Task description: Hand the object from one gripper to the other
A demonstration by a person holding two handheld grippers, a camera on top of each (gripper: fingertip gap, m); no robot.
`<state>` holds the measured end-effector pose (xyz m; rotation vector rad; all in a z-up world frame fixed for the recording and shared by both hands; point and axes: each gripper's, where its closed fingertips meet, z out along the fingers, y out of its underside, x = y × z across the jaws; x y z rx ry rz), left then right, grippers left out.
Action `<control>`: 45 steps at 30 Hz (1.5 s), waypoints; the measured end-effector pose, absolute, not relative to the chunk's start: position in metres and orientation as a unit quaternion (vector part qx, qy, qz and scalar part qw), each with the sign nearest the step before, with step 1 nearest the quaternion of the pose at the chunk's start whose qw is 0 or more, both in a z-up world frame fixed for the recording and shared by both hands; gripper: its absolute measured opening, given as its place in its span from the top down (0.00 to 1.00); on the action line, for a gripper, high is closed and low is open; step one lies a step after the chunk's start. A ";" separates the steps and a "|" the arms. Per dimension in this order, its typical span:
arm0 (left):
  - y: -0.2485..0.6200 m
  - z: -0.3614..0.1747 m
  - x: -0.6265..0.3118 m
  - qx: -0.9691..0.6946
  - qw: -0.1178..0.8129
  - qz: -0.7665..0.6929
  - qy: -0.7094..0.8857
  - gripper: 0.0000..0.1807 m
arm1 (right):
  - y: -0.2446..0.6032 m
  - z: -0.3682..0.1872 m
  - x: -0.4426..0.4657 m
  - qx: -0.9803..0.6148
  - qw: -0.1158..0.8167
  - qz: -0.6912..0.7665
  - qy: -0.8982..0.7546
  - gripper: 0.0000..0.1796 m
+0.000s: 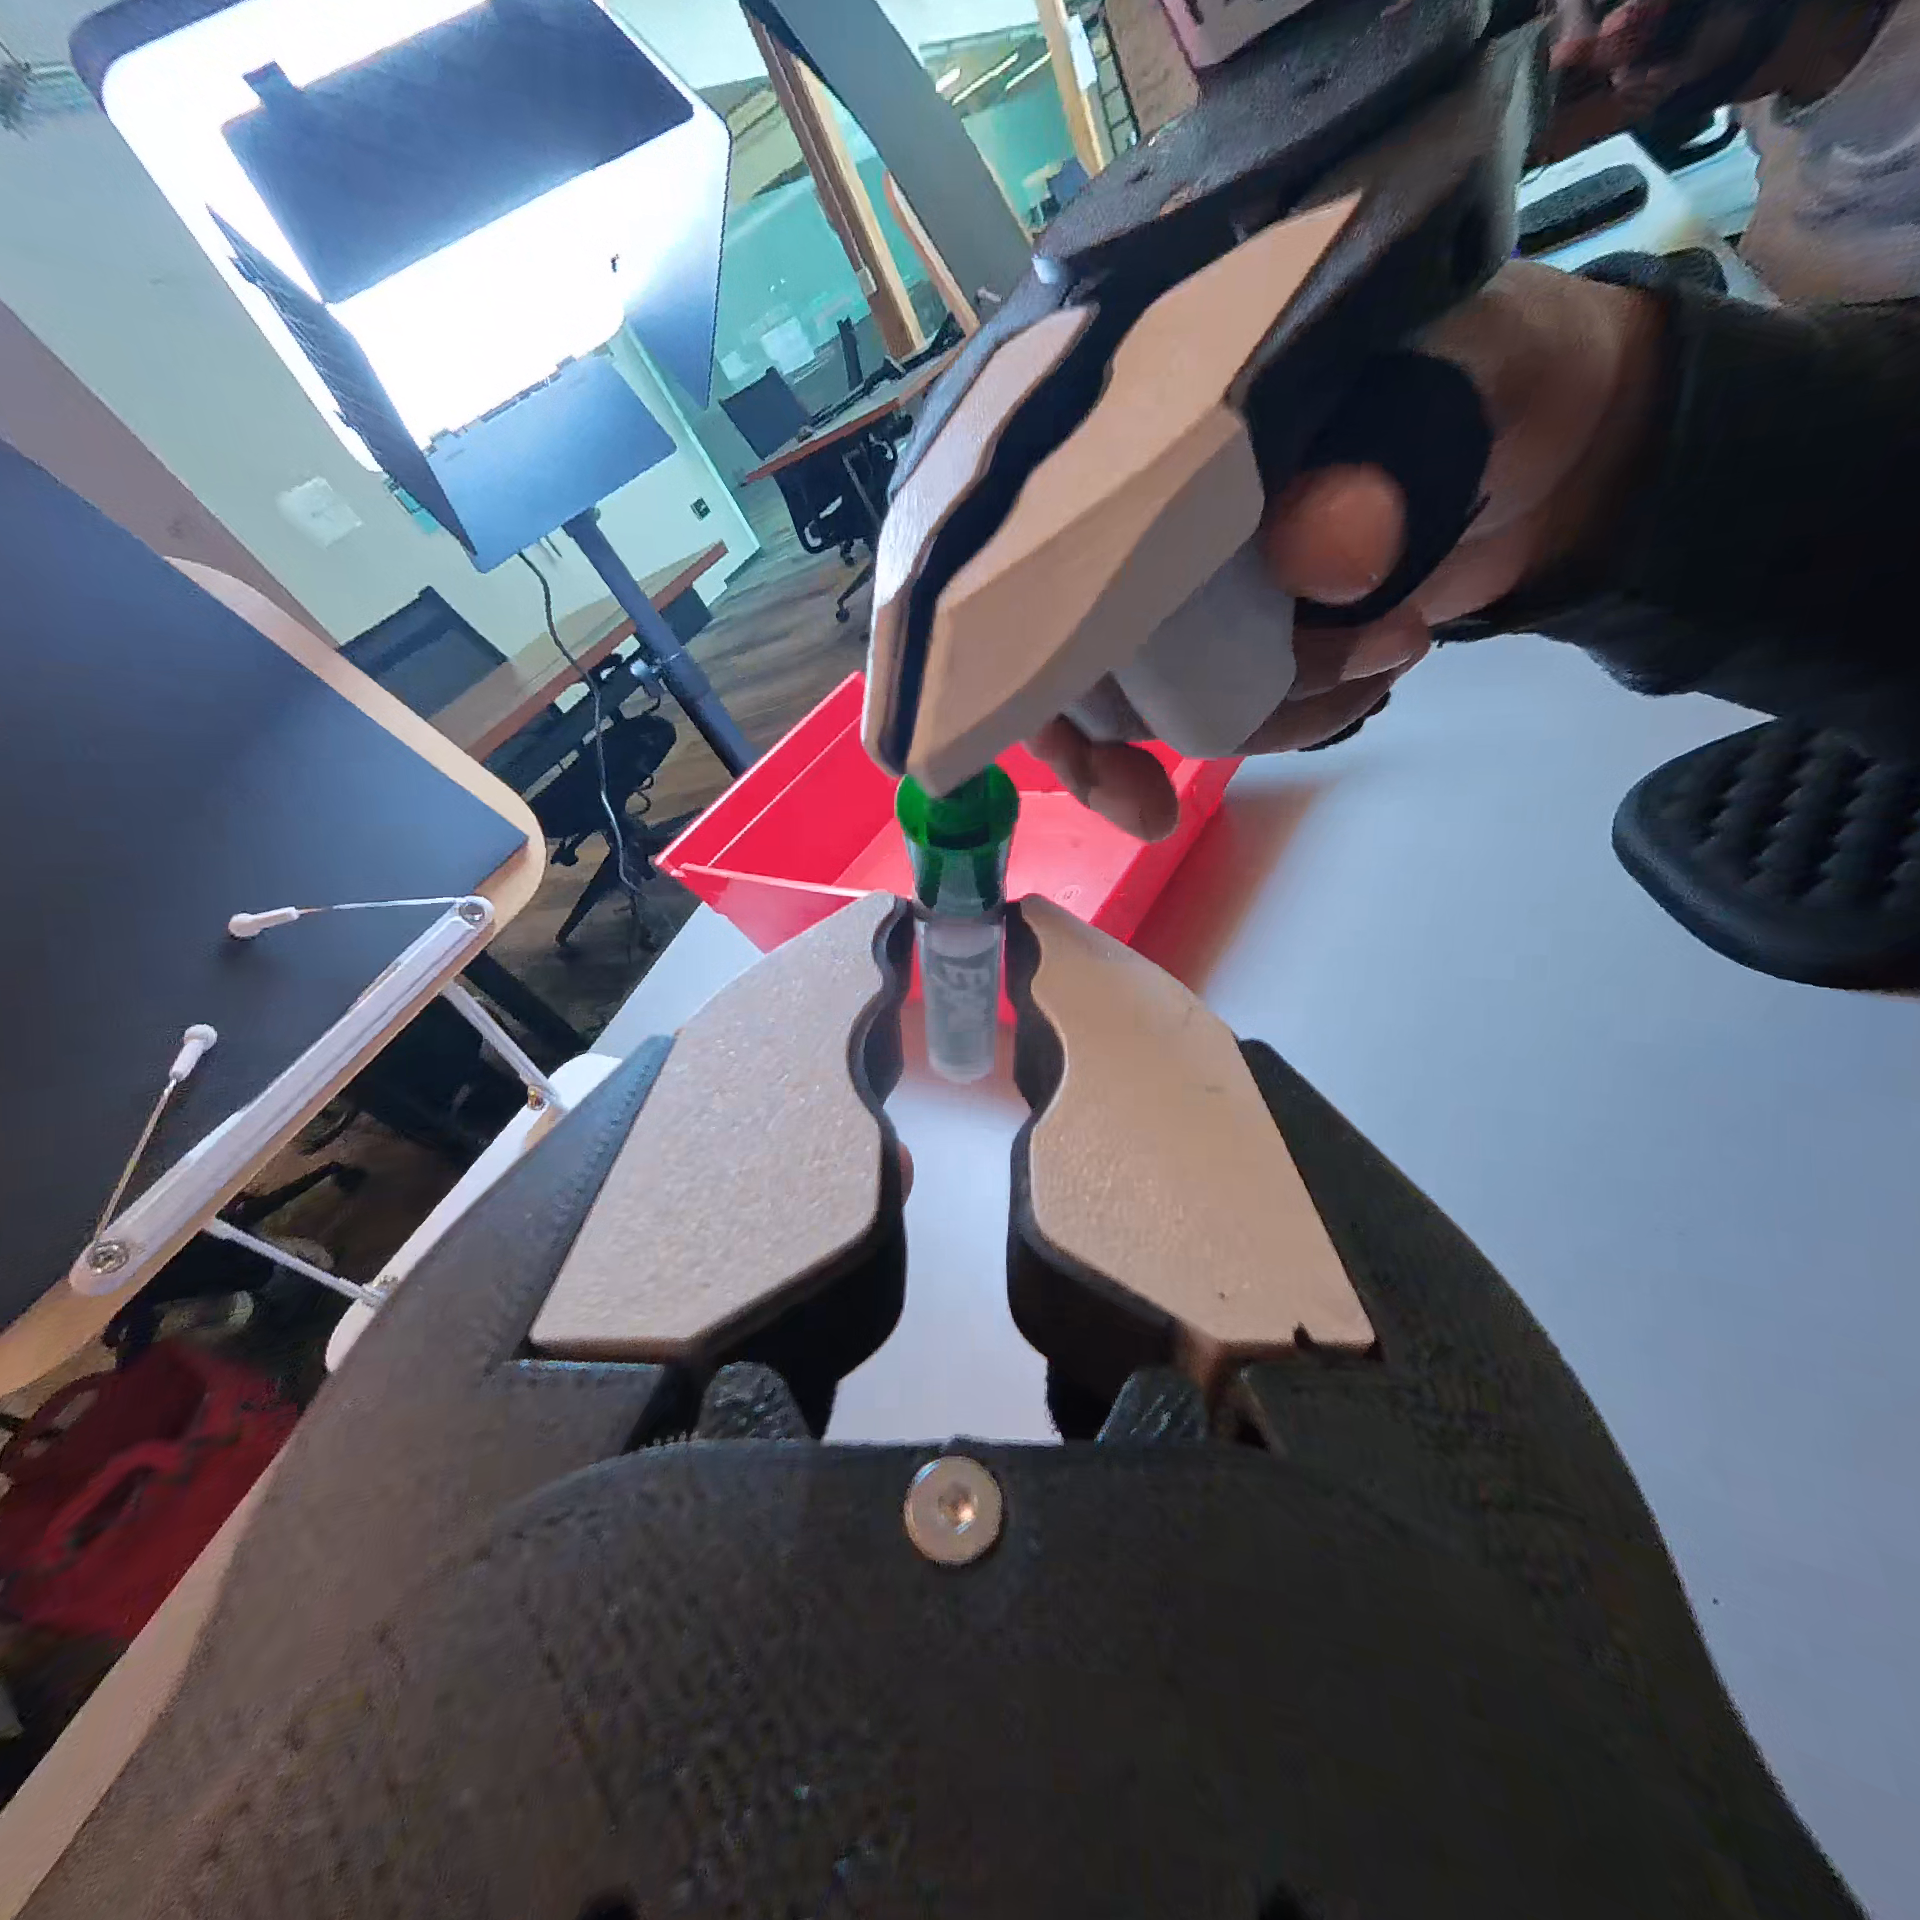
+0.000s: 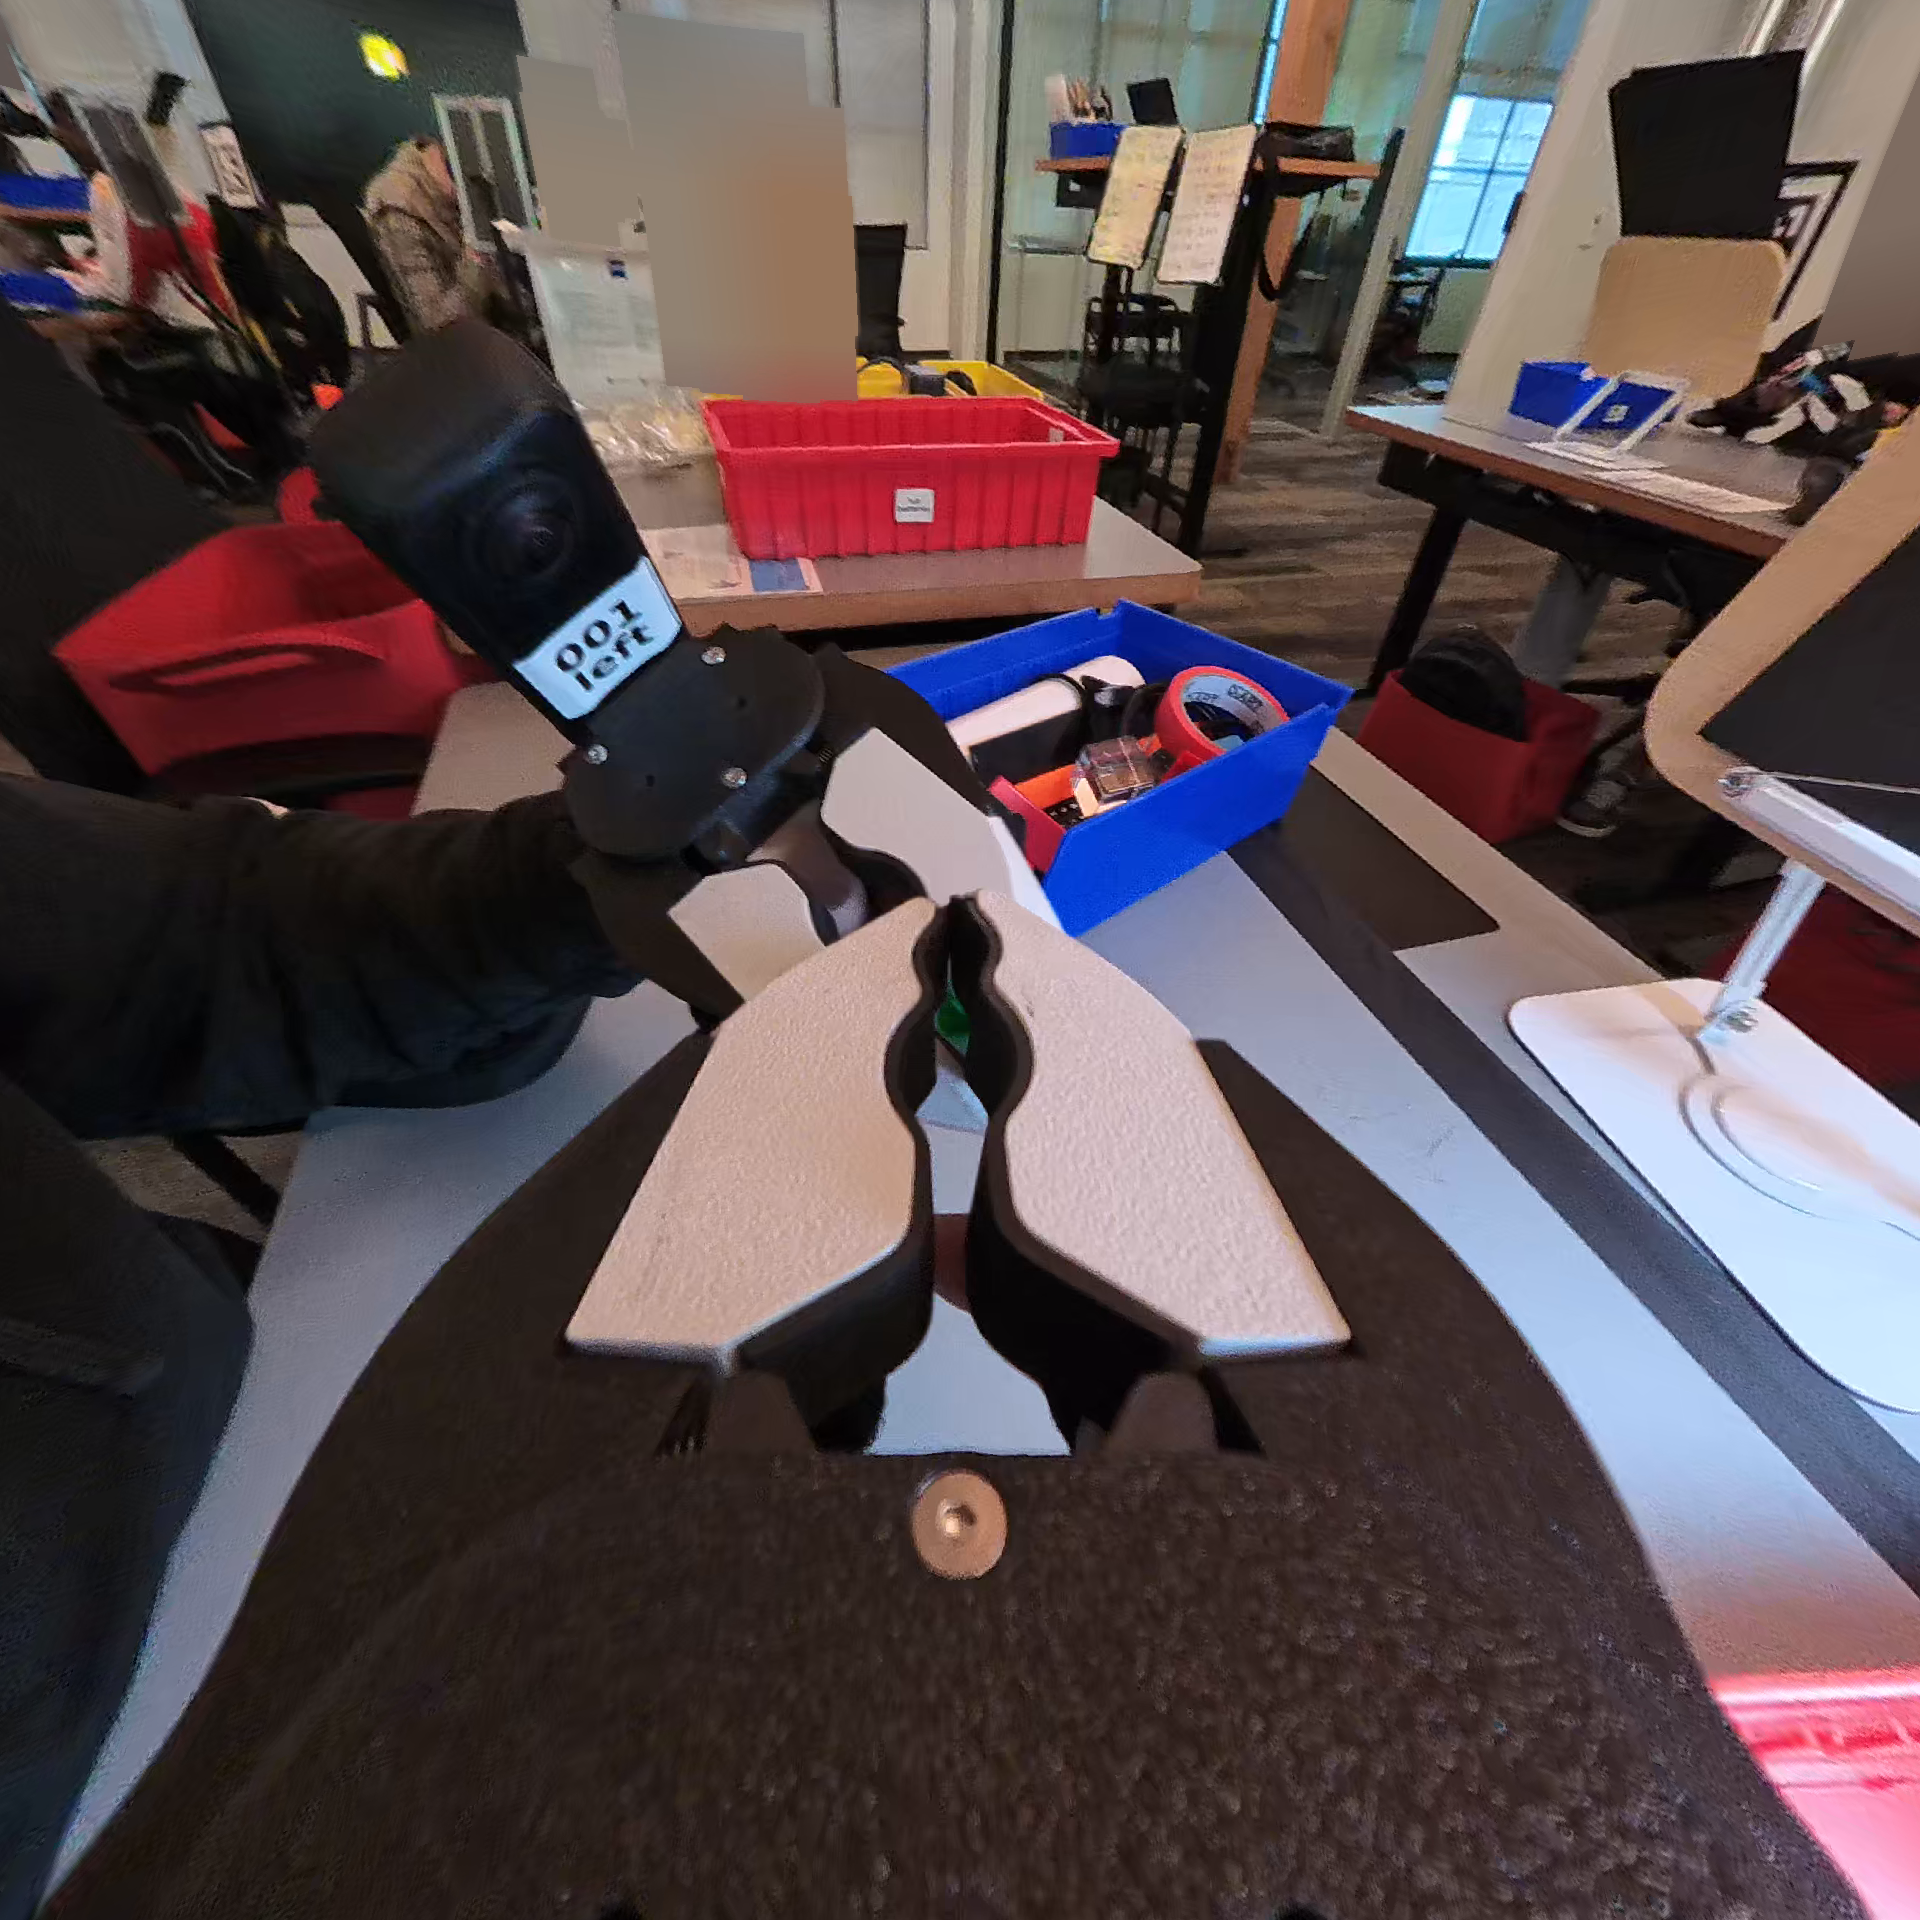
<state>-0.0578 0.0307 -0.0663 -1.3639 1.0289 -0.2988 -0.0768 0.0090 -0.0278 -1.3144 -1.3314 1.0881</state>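
Note:
A marker with a green cap point(image 1: 961, 842) and a white barrel stands upright between my left gripper's point(image 1: 958, 920) fingertips, which press on it just below the cap. My right gripper point(image 1: 914, 764) comes down from above, held by a gloved hand, with its tips at the top end of the cap. In the right wrist view my right gripper point(image 2: 951, 916) has its fingers together, and a bit of the green cap point(image 2: 951, 1013) shows through the slit behind the pads. The left gripper's fingers point(image 2: 914, 821) show just beyond.
A red bin point(image 1: 790, 821) stands on the grey table point(image 1: 1558, 1039) behind the marker. A blue bin point(image 2: 1195, 831) with tape and small items stands ahead in the right wrist view. A white stand base point(image 2: 1714, 1143) lies to the right. A black armrest point(image 1: 1787, 862) is at the right. The grippers' ends are close to 4 cm from one another.

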 end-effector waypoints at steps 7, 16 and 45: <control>0.041 -0.080 -0.061 -0.611 0.640 -0.125 0.448 0.90 | 0.013 -0.032 -0.079 -0.535 0.479 0.432 -0.546 1.00; 0.037 -0.024 -0.093 -0.567 0.696 -0.316 0.306 0.90 | 0.049 -0.065 -0.066 -0.526 0.496 0.379 -0.578 0.72; 0.056 -0.076 -0.083 -0.601 0.557 0.157 0.551 0.90 | 0.017 -0.043 -0.070 -0.507 0.456 0.221 -0.697 0.89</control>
